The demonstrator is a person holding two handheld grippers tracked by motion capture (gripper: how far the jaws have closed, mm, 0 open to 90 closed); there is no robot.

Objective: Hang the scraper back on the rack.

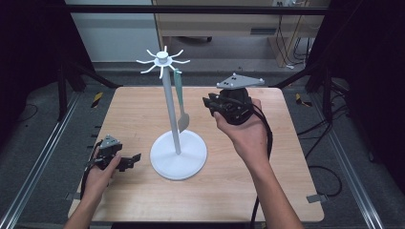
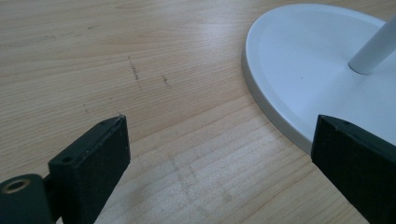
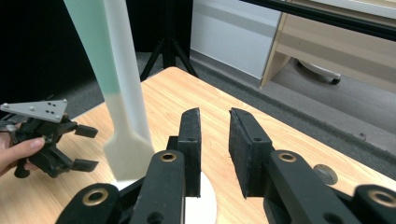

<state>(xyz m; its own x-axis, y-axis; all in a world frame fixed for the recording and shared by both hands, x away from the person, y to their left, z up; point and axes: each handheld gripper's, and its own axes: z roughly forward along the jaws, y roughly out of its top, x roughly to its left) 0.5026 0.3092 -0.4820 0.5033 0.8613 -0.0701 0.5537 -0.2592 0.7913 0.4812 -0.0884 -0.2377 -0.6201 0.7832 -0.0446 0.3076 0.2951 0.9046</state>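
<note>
The item of interest appears to be the spatula (image 1: 180, 102), hung from one hook of the white rack (image 1: 164, 59). It has a pale green handle and a whitish blade, and it hangs just beside the rack's pole (image 1: 171, 112), blade down, above the round base (image 1: 191, 164).

Handling, as a judgement: the spatula looks light and thin, probably silicone or plastic. The blade is likely flexible and the handle stiffer. It hangs free, so a touch would probably set it swinging. The flat handle just above the blade offers the best hold, gripped across its broad faces. The rack looks top-light on a broad base, though a sideways pull on the hook could tip it.

Right gripper (image 1: 210, 103): held raised above the table (image 1: 286, 143), level with the blade, jaws pointing toward the spatula. In the right gripper view the jaws stand a narrow gap apart with nothing between them. The spatula lies ahead and to the left of them, near but not touching. The right hand (image 1: 243, 131) cradles the tool from below, wrist bent upward.

Left gripper (image 1: 131, 161): resting low at the table, jaws pointing toward the base. In the left gripper view the jaws are spread wide and hold nothing; the base's rim lies just ahead of the right-hand jaw. The left hand (image 1: 102, 171) wraps the body, forearm lying along the table's edge.
</note>
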